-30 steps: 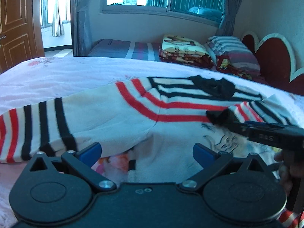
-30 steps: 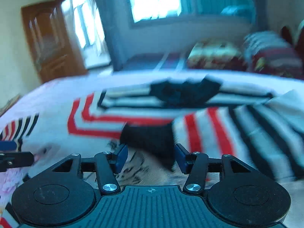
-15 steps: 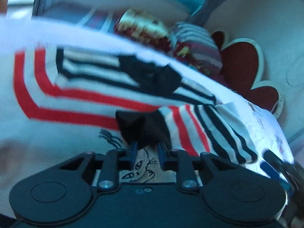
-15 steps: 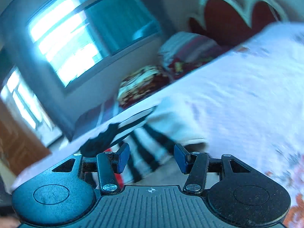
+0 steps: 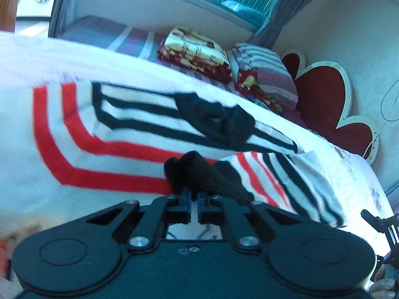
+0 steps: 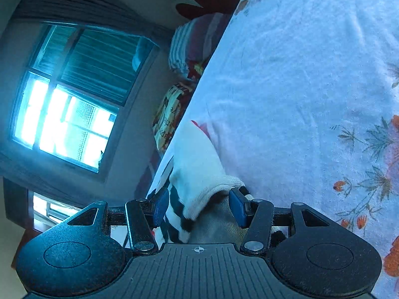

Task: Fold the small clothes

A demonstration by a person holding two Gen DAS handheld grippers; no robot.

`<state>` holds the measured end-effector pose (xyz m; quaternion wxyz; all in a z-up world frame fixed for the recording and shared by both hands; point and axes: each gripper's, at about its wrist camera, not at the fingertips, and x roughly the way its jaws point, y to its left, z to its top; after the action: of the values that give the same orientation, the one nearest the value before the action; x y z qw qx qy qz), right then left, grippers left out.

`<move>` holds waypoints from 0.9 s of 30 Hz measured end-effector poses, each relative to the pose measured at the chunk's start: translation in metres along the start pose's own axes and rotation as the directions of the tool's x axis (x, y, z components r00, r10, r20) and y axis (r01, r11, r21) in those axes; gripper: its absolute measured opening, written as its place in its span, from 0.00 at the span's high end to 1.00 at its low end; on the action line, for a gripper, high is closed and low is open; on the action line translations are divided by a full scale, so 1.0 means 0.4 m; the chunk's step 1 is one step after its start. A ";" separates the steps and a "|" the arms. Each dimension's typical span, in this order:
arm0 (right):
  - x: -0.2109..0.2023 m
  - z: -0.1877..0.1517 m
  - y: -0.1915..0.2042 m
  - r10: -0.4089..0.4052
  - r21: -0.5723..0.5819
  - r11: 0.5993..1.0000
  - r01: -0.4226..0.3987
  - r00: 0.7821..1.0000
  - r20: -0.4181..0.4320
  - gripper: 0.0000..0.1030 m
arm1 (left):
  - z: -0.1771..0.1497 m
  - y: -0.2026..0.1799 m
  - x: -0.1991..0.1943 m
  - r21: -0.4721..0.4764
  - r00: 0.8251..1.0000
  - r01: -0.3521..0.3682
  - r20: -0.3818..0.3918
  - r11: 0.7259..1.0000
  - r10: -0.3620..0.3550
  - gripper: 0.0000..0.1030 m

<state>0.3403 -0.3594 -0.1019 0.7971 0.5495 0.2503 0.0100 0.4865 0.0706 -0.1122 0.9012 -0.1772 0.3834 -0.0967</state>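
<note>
A small white sweater (image 5: 119, 129) with red and black stripes and a black collar (image 5: 219, 122) lies spread on the bed. Its right sleeve (image 5: 286, 182) is folded in over the chest. My left gripper (image 5: 194, 199) is shut on the sleeve's black cuff (image 5: 199, 174). My right gripper (image 6: 198, 205) is open, its blue pads either side of a white, black-striped fold of the sweater (image 6: 199, 174) at its right edge. The right gripper also shows at the far right of the left wrist view (image 5: 384, 226).
The bed has a pale floral sheet (image 6: 311, 99). Folded blankets and striped pillows (image 5: 224, 57) are stacked by the red headboard (image 5: 324, 94). A window (image 6: 69, 104) with curtains is behind.
My left gripper swung right and closed on the black cuff, which the right gripper had held. My right gripper let go, moved to the sweater's right edge and rolled sideways.
</note>
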 end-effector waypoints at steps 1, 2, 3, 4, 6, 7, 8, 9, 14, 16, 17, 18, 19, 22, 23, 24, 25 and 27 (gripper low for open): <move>0.000 0.004 0.000 0.003 0.004 1.000 -0.003 1.000 -0.003 0.49 | 0.002 0.008 -0.006 -0.004 1.000 -0.002 0.001 1.000 0.002 0.98; 0.000 0.008 -0.003 0.007 0.012 1.000 -0.007 1.000 -0.005 0.49 | 0.002 0.015 -0.011 -0.006 1.000 -0.002 0.002 1.000 0.002 0.98; -0.001 0.012 -0.004 0.010 0.019 1.000 -0.010 1.000 -0.007 0.49 | 0.000 0.022 -0.019 -0.004 1.000 -0.004 0.004 1.000 0.004 0.98; 0.002 0.015 -0.006 0.011 0.027 1.000 -0.010 1.000 -0.010 0.49 | -0.003 0.025 -0.020 0.005 1.000 -0.012 0.001 1.000 0.012 0.98; 0.005 0.024 -0.013 0.012 0.034 0.999 -0.011 1.000 -0.014 0.49 | -0.013 0.031 -0.012 0.028 0.999 0.002 -0.039 1.000 0.000 0.93; 0.007 0.026 -0.014 0.010 0.031 0.999 -0.010 1.000 -0.015 0.49 | -0.018 0.034 -0.012 0.011 0.999 -0.001 -0.043 1.000 0.001 0.88; 0.008 0.028 -0.014 0.010 0.030 1.000 -0.010 1.000 -0.017 0.49 | -0.024 0.040 -0.024 -0.011 1.000 0.015 -0.025 1.000 -0.016 0.73; 0.007 0.026 -0.015 0.011 0.029 1.000 -0.011 1.000 -0.018 0.49 | -0.029 0.040 -0.033 -0.022 0.999 0.034 -0.011 0.999 -0.034 0.52; 0.015 0.017 -0.022 0.010 0.026 1.000 -0.009 1.000 -0.021 0.49 | -0.045 0.042 -0.062 -0.121 0.987 0.151 0.069 0.981 -0.144 0.32; 0.015 0.015 -0.027 0.013 0.032 0.999 -0.012 1.000 -0.021 0.49 | -0.037 0.042 -0.035 -0.172 0.988 0.152 0.050 0.973 -0.145 0.50; 0.013 0.015 -0.028 0.014 0.034 0.999 -0.013 1.000 -0.022 0.49 | -0.034 0.047 -0.014 -0.220 0.988 0.152 0.037 0.964 -0.147 0.57; 0.014 0.010 -0.028 0.015 0.034 0.999 -0.014 1.000 -0.022 0.49 | -0.033 0.059 0.005 -0.276 0.990 0.142 0.027 0.950 -0.140 0.62; 0.013 0.011 -0.028 0.016 0.036 0.999 -0.015 1.000 -0.023 0.49 | -0.031 0.073 0.022 -0.328 0.990 0.136 0.019 0.935 -0.137 0.71; 0.010 0.016 -0.026 0.026 0.041 0.999 -0.024 0.999 -0.027 0.49 | -0.004 0.026 -0.006 -0.174 0.995 0.057 0.088 0.983 -0.042 0.91; 0.009 0.021 -0.027 0.031 0.041 0.999 -0.030 0.999 -0.025 0.49 | 0.000 -0.001 -0.024 -0.094 0.993 0.023 0.118 0.995 -0.012 0.91; 0.009 0.024 -0.028 0.036 0.046 0.998 -0.035 0.999 -0.026 0.49 | 0.000 -0.010 -0.031 -0.070 0.993 0.014 0.118 0.997 -0.006 0.91; 0.013 0.029 -0.032 0.045 0.058 0.997 -0.043 0.999 -0.031 0.49 | -0.003 -0.010 -0.030 -0.061 0.995 0.008 0.101 0.998 -0.002 0.91; 0.021 0.031 -0.041 0.059 0.085 0.995 -0.055 0.997 -0.042 0.49 | -0.007 -0.011 -0.012 -0.028 0.998 -0.020 0.057 0.999 0.022 0.91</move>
<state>0.3487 -0.3743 -0.1162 0.7669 0.5891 0.2522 0.0345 0.4812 0.0674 -0.1091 0.9103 -0.1880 0.3606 -0.0770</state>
